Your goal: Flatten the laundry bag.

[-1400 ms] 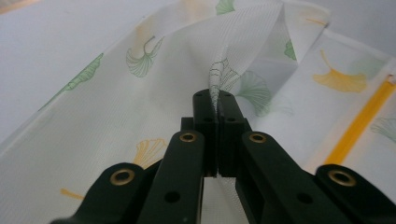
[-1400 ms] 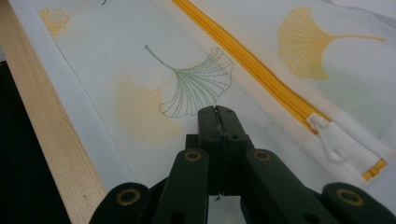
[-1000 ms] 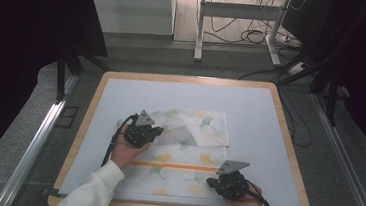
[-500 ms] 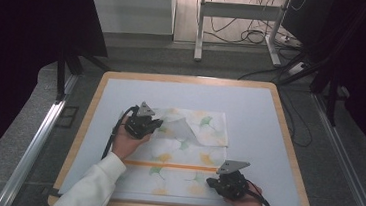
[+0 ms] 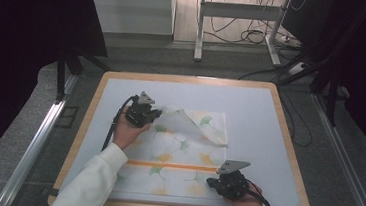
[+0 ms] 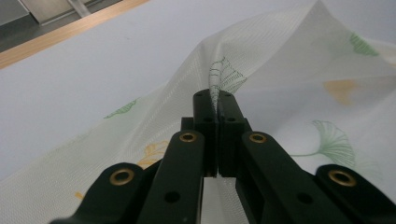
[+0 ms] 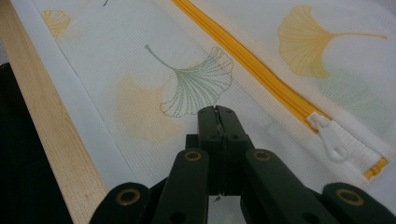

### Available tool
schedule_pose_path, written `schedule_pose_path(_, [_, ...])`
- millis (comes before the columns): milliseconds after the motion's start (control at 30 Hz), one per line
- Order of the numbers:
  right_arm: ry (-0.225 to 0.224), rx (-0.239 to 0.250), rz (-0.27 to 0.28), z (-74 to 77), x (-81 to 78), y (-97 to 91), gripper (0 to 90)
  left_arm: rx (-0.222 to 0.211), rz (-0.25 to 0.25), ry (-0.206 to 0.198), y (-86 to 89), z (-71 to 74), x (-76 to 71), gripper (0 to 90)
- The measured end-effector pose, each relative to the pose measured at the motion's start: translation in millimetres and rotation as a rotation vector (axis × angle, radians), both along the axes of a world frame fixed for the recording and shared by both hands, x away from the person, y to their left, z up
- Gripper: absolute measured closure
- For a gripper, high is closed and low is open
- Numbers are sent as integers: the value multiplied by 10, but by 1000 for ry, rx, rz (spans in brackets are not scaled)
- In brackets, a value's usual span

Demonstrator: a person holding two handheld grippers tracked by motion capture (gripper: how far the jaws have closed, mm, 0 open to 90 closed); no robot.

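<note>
A white mesh pouch [image 5: 176,155] printed with green and yellow ginkgo leaves lies on the table, an orange zipper [image 5: 170,165] running across it. My left gripper [image 5: 157,115] is shut on a raised fold of the pouch [image 6: 280,51], which it holds off the mat at the far left; the fabric runs up between the closed jaws [image 6: 215,95]. At the near right, my right gripper [image 5: 210,181] is shut with the pouch's fabric pinched at its tips [image 7: 217,112]. The zipper [image 7: 247,58] and its white pull [image 7: 329,137] lie just to the right.
The table [image 5: 288,142] has a pale mat with a wooden rim [image 7: 42,126] close to my right gripper. Metal rails [image 5: 37,135] run along both sides. Beyond the far edge stand a desk frame [image 5: 200,29] and floor cables [image 5: 257,36].
My left gripper has moved toward the far side of the table and slightly up, drawing the pouch's fold with it. The right gripper has stayed still.
</note>
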State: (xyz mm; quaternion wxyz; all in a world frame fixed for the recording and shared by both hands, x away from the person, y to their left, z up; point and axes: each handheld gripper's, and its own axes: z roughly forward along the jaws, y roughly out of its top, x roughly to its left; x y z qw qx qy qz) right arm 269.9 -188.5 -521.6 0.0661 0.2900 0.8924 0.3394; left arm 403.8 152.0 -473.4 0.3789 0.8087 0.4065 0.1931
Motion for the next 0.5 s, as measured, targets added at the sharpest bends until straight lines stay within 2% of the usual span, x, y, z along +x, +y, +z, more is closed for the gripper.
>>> schedule_pose_path(333, [0, 2, 1, -2, 1, -2, 892, -26, 31, 37, 104, -56, 175, 897])
schedule_pose_path(500, [1, 4, -1, -3, 1, -3, 892, -25, 36, 36, 131, -58, 272, 897])
